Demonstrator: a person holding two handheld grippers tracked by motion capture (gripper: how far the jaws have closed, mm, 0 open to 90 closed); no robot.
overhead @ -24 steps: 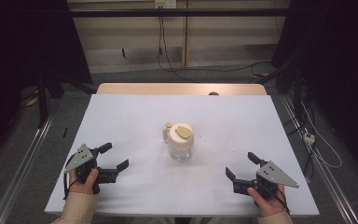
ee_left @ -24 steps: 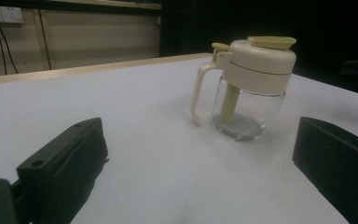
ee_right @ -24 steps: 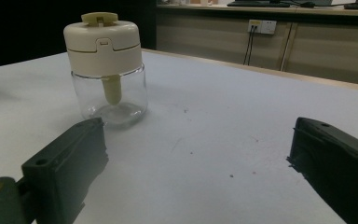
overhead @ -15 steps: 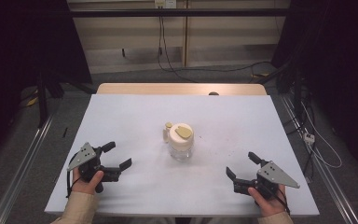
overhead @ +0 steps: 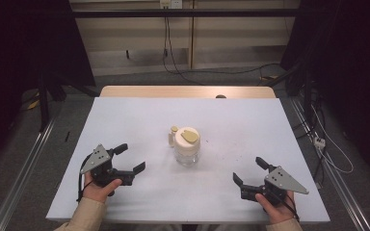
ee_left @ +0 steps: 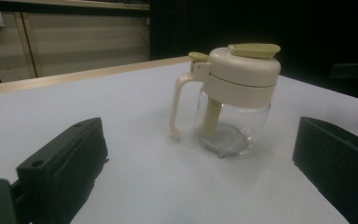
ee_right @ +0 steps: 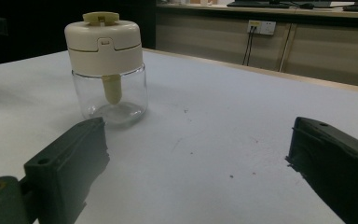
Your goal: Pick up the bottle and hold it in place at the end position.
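High view: glass jar (overhead: 187, 148) mid-table with cream lid, left gripper (overhead: 125, 162) and right gripper (overhead: 251, 176) both on its near side, well apart from it, jaws wide and empty, so I'd square one gripper on the glass body before closing.

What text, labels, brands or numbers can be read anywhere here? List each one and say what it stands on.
None can be read.
The jar and its cream lid carry no print or label.
The white table is blank.
The wall socket shows no legible marking; it is too small and blurred.
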